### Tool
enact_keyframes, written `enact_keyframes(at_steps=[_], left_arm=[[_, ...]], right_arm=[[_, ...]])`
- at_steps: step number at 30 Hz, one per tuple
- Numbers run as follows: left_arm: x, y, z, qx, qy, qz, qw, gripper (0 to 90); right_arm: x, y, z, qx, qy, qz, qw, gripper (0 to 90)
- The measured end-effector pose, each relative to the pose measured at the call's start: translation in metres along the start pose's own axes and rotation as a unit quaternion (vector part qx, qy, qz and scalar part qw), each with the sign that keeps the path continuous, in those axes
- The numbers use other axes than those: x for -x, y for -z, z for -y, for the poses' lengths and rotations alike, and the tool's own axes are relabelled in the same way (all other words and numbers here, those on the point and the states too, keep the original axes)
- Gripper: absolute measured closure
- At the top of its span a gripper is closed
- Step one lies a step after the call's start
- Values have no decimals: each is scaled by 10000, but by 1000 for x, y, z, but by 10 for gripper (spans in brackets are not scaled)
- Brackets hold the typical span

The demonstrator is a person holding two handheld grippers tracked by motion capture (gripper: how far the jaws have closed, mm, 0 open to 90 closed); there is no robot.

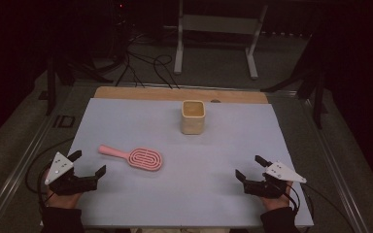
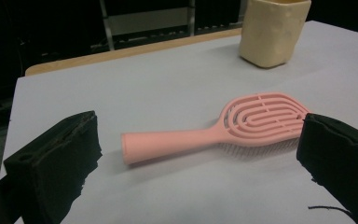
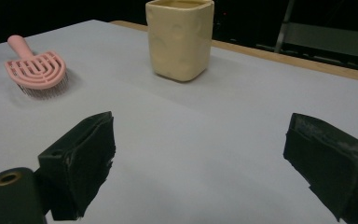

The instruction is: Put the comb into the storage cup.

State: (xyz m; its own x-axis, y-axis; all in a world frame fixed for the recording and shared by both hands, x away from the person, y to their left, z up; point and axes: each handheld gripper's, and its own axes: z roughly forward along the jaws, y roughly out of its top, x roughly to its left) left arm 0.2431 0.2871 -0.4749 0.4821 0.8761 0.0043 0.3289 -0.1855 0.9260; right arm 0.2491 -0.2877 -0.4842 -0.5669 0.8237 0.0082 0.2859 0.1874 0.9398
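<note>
Hairbrush (image 1: 138,157): pink, flat on the white sheet, at about 9 o'clock from the table's middle; handle toward 10 o'clock, oval head toward 4 o'clock; bristles down, as seen in the left gripper view (image 2: 223,128).
Left gripper (image 1: 88,164): at 7 o'clock on the table, held in a hand; jaws spread wide, nothing between them; near the hairbrush, not touching it.
Left gripper view: hairbrush lying across between the two black jaws and a little beyond them; handle end nearer the left jaw, head nearer the right jaw.
Right gripper (image 1: 250,167): at 5 o'clock on the table, held in a hand; jaws spread wide, grasping nothing; well apart from the hairbrush.
Cup (image 1: 193,117): cream, squarish, upright, at 12 o'clock near the far edge of the sheet; apart from the hairbrush.
Right gripper view: cup (image 3: 180,38) straight ahead beyond the open jaws; hairbrush (image 3: 36,69) off toward 10 o'clock.
Sheet (image 1: 184,194): white, covering most of the wooden table (image 1: 141,93); bare wood strip at 12 o'clock.
</note>
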Motion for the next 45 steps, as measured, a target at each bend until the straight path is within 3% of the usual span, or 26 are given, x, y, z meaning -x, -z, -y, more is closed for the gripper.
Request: enact_keyframes(at_steps=[20, 38, 45], left_arm=[[0, -2, 1, -118, -106, -169, 9997, 1], [-9, 0, -15, -106, -93, -243, 9996, 2], [-9, -6, -19, -147, -131, -218, 9996, 1]], right_arm=[[3, -1, 2, 3, -47, -18, 10000, 86], [3, -1, 4, 51, -131, 47, 9999, 86], [4, -1, 4, 78, -140, 78, 9998, 86]])
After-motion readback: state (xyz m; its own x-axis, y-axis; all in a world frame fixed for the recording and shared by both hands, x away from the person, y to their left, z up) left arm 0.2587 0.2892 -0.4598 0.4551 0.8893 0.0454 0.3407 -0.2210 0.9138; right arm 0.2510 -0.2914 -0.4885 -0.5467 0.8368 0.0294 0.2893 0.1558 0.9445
